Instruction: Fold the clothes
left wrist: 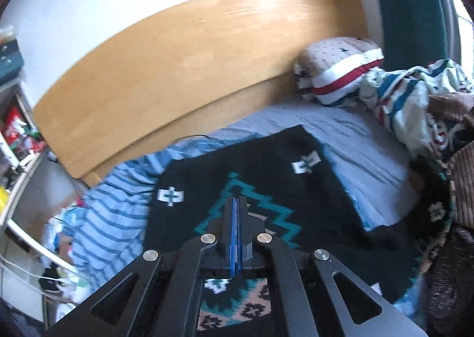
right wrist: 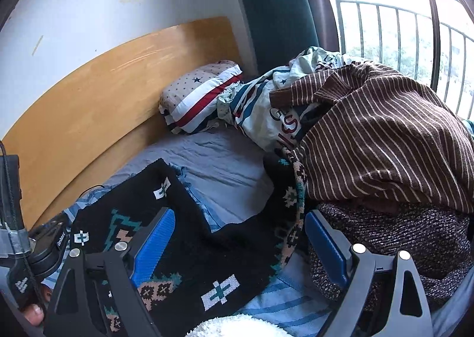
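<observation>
Seen only from the left wrist: left gripper with blue pads pressed flat together, nothing visibly caught between them, hovering over the black knitted sweater with teal zigzag and white cross motifs. Spread fairly flat on the grey-blue bed sheet, far corner squared off toward the curved pale wooden headboard. At the sweater's left, rumpled blue-and-white striped fabric spilling toward the bed edge; beyond that edge, a cluttered white shelf unit and floor mess, blurred.

Seen only from the right wrist: right gripper with blue-padded fingers spread wide, holding nothing, straddling the sweater's near part. On the right, a tall heap: brown knit garment with thin cream stripes on top, dark speckled knit below, touching the right finger's outer side. Behind the heap, a barred window and dark green curtain. A strip of the sweater's patterned hem running up against the heap. At lower left, part of the other tool and a fingertip. Fluffy white fabric at the bottom edge.

Shared by both: star-print pillow with red and white stripes against the headboard, crumpled printed bedding beside it.

Open room: bare sheet between the sweater's far edge and the pillow. Right side hemmed in by the heap, left side ending at the mattress edge.
</observation>
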A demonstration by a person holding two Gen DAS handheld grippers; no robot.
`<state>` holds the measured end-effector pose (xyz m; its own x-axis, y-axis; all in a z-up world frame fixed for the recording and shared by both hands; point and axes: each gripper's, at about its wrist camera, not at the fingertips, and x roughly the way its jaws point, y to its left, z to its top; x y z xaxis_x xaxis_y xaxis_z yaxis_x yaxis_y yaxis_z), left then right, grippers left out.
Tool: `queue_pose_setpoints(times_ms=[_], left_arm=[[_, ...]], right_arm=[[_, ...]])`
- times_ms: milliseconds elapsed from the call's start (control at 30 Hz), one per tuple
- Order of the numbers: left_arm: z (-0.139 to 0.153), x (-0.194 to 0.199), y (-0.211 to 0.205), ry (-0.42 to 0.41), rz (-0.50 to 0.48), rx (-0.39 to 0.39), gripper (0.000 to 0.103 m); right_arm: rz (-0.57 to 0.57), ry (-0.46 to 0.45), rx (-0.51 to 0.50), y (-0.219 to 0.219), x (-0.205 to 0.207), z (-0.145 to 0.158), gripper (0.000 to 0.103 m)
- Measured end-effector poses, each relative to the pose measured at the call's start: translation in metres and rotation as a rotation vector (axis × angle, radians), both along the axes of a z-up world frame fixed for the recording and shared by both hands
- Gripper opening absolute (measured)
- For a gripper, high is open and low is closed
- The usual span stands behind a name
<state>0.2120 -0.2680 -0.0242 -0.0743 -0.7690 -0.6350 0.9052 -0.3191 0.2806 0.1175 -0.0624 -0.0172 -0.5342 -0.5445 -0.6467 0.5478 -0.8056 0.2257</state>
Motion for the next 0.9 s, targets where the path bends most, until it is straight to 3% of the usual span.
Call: queue_pose_setpoints(times_ms=[100, 233, 433, 600, 733, 800, 900], left_arm=[[-0.002, 0.000, -0.003, 0.005, 0.018, 0.017, 0.001], [-0.006, -0.004, 0.006, -0.099, 0.094, -0.135, 0.001], [-0.002, 0.002, 0.006, -0.065, 0.130, -0.131, 0.001], [-0.012, 0.001, -0.003, -0.039, 0.056, 0.024, 0.001], [-0.026, 0.008, -0.007, 0.065, -0.081, 0.177, 0.001], [-0.035, 0.020, -0.013, 0.153, -0.172, 0.302, 0.001], [-0.051, 0.044, -0.020, 0.208, -0.146, 0.393, 0.001]], right_arm=[[-0.002, -0.005, 0.003, -0.001, 0.000, -0.001, 0.092], [-0.005, 0.001, 0.010, -0.001, 0.000, -0.001, 0.092], [-0.005, -0.004, 0.010, -0.003, 0.001, -0.002, 0.092], [0.000, 0.004, 0.031, -0.006, 0.004, -0.004, 0.092], [0.029, -0.027, 0.056, -0.011, 0.005, -0.010, 0.092], [0.070, -0.055, 0.084, -0.020, 0.004, -0.016, 0.092], [0.139, -0.100, 0.126, -0.038, 0.005, -0.027, 0.092]])
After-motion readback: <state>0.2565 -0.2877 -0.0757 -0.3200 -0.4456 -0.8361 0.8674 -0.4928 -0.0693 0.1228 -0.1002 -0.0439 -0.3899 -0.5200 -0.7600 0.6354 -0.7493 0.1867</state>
